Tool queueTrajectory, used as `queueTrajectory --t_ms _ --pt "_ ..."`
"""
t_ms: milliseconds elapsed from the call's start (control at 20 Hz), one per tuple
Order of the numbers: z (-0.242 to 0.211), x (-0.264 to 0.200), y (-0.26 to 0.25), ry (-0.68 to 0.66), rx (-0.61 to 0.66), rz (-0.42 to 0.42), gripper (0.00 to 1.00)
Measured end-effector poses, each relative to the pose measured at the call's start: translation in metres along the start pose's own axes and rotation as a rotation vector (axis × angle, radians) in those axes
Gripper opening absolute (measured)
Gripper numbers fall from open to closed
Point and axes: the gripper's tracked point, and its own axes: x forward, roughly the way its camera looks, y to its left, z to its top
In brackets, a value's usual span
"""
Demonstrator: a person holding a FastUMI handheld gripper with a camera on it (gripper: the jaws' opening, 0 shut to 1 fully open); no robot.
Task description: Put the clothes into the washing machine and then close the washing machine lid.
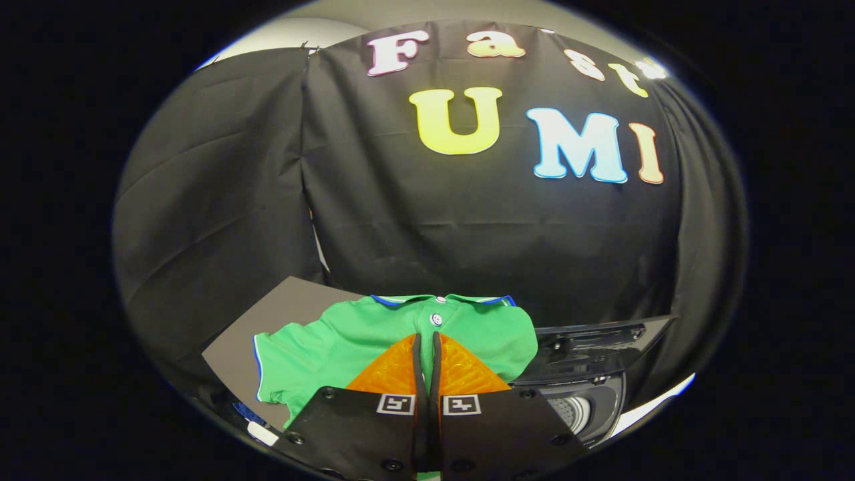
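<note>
Gripper [426, 337]: fingers drawn together, a thin dark slit left between them; tips over the front of the shirt, just below its button. Whether any cloth is pinched between the tips: cannot tell.
Clothes: green short-sleeved polo shirt with blue-trimmed collar and sleeve edge [347, 334], spread flat, collar away from the fingers, one white button [436, 319] at the placket, just ahead of the fingertips.
Support: dark grey flat board [280, 310] under the shirt, jutting out past the sleeve side.
Washing machine: dark top-loading body [604, 401] just beside the shirt, on the side away from the sleeve; pale ribbed drum [574, 411] seen down in the opening.
Lid: glossy dark panel [594, 347], raised, standing open behind the drum opening, touching or nearly touching the shirt's shoulder.
Backdrop: black cloth wall [467, 227] beyond everything.
</note>
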Motion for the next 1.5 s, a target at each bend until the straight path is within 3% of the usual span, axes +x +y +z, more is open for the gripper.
queueTrajectory --t_ms 550,1500 --pt "0.02 -0.02 -0.112 -0.049 0.034 -0.112 0.02" --pt "0.009 -0.059 -0.195 -0.091 0.09 -0.186 0.01"
